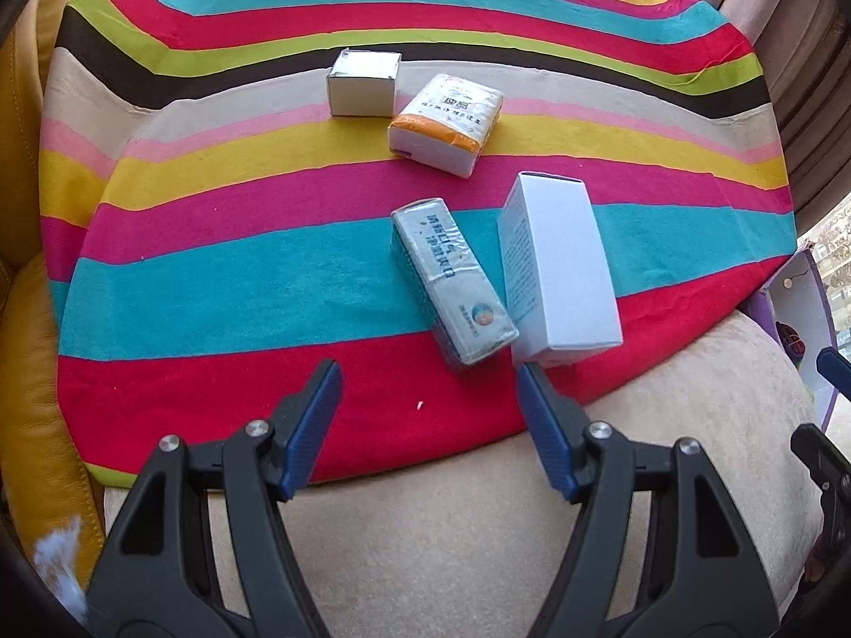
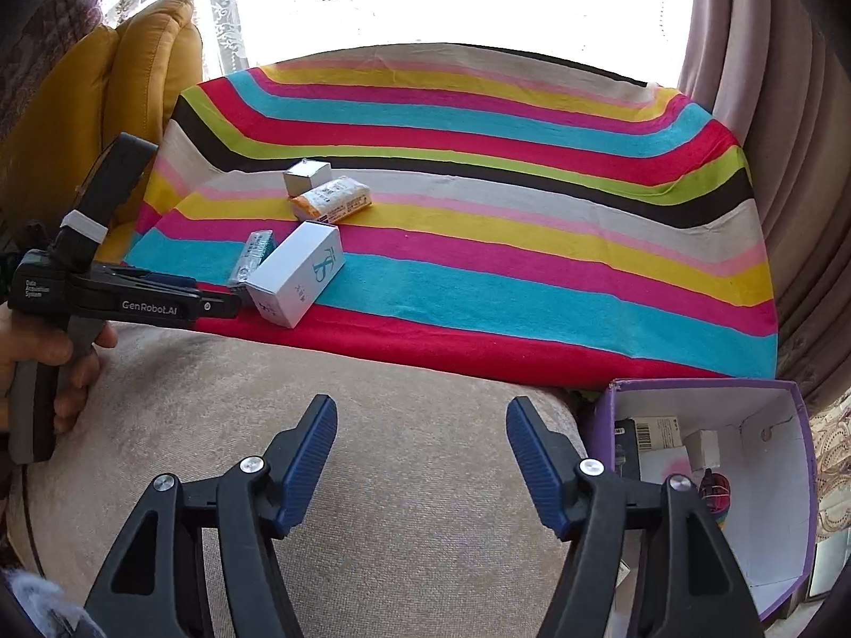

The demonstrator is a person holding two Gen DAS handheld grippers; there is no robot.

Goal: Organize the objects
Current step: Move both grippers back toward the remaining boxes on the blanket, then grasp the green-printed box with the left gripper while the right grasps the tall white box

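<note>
Four packages lie on a striped cloth. They are a small white box, a tissue pack with an orange band, a plastic-wrapped grey-blue pack and a tall white box lying flat. My left gripper is open and holds nothing. It hovers just short of the near ends of the wrapped pack and the tall box. In the right wrist view a hand holds it beside the tall white box. My right gripper is open and holds nothing, over the beige cushion.
A purple box with a white inside stands low at the right of the cushion and holds several small items. A yellow leather cushion is at the left. A curtain hangs at the right, and a bright window is behind.
</note>
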